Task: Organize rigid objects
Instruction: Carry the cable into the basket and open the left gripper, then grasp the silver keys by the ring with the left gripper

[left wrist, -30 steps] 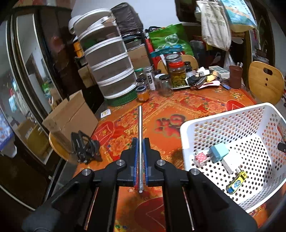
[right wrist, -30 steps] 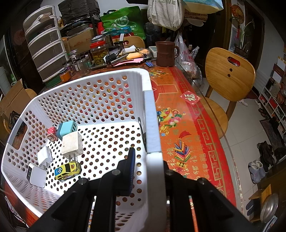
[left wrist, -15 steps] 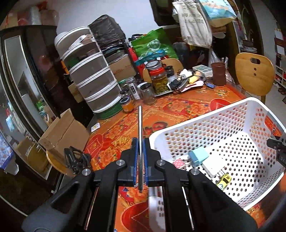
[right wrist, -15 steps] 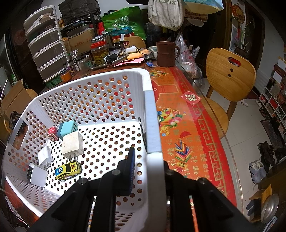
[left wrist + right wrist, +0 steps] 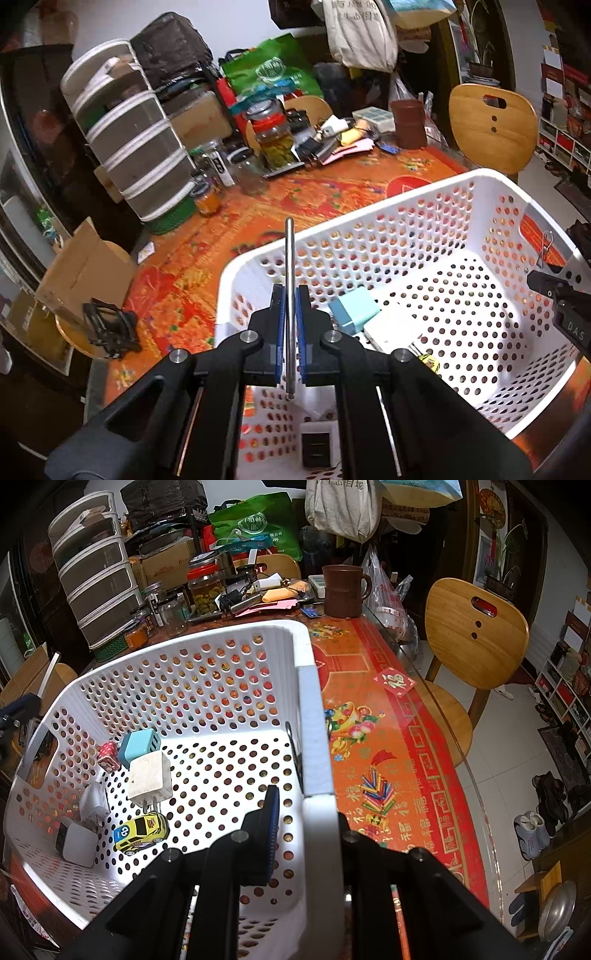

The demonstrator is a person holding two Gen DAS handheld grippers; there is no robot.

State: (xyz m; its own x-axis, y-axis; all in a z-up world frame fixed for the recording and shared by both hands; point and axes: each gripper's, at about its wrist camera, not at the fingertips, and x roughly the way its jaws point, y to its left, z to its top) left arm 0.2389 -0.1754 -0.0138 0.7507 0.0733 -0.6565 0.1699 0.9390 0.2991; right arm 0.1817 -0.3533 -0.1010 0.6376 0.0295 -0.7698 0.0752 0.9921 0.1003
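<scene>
One "DAS" label [image 5: 576, 334], right gripper [image 5: 550, 286].

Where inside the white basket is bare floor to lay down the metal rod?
The basket floor is bare from the white charger across to the wall the right gripper clamps. The opposite side is crowded: blue charger, yellow toy car, white adapter. The left gripper holds the rod.

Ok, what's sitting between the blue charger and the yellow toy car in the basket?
Right wrist view: a white plug adapter lies between the blue charger and yellow toy car.
</scene>
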